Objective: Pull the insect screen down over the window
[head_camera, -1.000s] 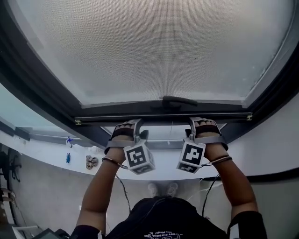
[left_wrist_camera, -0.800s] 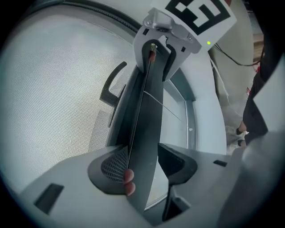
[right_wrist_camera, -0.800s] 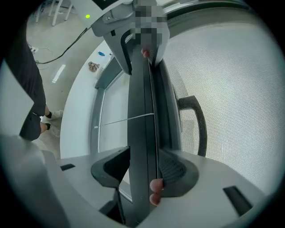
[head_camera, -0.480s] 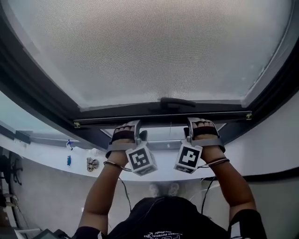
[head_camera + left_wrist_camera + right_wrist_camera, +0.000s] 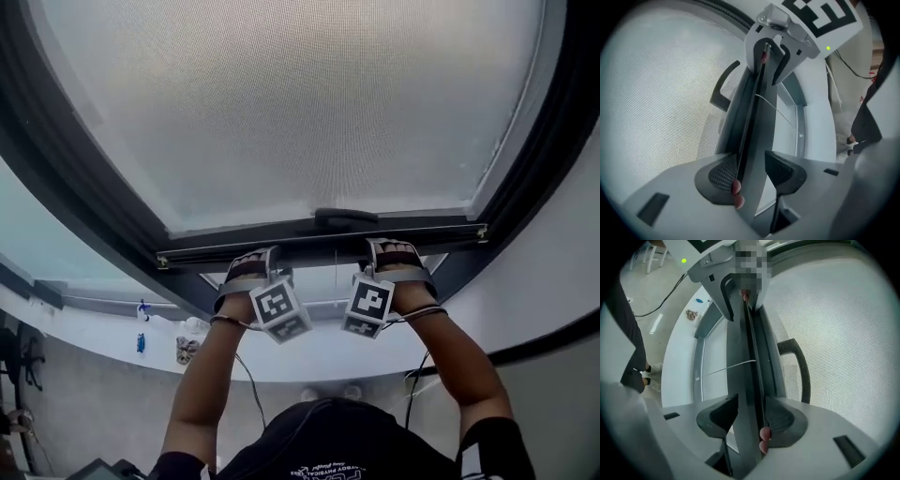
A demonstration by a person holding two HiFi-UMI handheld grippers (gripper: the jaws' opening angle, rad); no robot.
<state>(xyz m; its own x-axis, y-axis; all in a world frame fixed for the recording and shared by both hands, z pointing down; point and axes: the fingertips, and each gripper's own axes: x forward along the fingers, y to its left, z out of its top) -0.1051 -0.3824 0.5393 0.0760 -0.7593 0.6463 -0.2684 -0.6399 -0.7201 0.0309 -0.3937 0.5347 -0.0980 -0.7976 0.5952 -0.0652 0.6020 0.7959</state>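
Observation:
The insect screen (image 5: 291, 103) is a pale mesh that fills the window, ending in a dark bottom bar (image 5: 319, 246) with a black handle (image 5: 347, 217). My left gripper (image 5: 267, 272) and right gripper (image 5: 375, 267) reach up to the bar from below, either side of the handle. In the left gripper view the bar (image 5: 754, 122) runs between the jaws of the left gripper (image 5: 752, 171). They are closing, one pad on the bar and the other a sliver off. The right gripper (image 5: 750, 413) is shut on the bar (image 5: 747, 357). A person's fingertips show at both pads.
The dark window frame (image 5: 84, 197) surrounds the screen. Below it runs a white sill (image 5: 94, 328) with a small blue object (image 5: 139, 342) and a crumpled item (image 5: 187, 349). Cables hang under the arms. A thin white cord (image 5: 731, 367) crosses the glass beside the bar.
In the head view the bar and both grippers sit a little higher and further left in frame, the two marker cubes have come closer together, and the sill below looks wider.

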